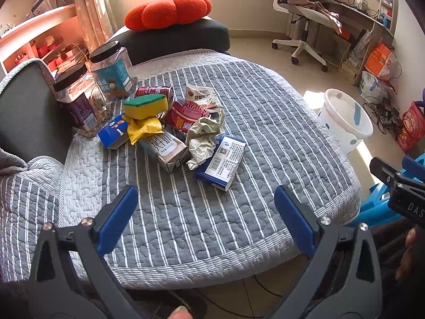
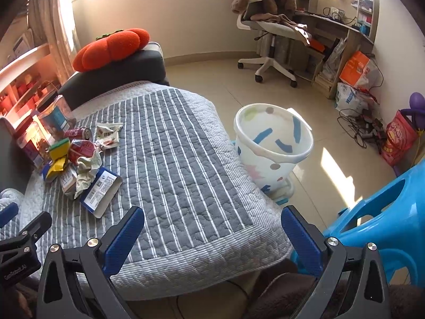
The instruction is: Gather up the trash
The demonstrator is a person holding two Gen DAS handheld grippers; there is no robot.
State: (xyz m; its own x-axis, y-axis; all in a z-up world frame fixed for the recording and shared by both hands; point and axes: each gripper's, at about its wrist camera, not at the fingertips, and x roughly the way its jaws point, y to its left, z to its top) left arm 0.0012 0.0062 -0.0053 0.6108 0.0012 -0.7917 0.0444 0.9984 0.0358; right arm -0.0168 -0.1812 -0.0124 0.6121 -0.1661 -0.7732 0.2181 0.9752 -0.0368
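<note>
Both claws, my left gripper [image 1: 205, 207] and right gripper [image 2: 212, 228], hung wide and empty short of the trash pile [image 1: 175, 127] on the quilt [image 1: 265, 122]; nothing looked collected, so I judged my next move a reach to the blue box [image 1: 221, 162], then the bucket [image 2: 273, 143].

Right claw [image 1: 398, 183] reads "DAS"; left claw [image 2: 16, 242] seemingly "GenRobot.AI".

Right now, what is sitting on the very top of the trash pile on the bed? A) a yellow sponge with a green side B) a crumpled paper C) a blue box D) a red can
A: the yellow sponge with a green side rests highest on the pile, above the yellow wrapper, with the red can behind it and the blue box lying low on the striped quilt.
</note>
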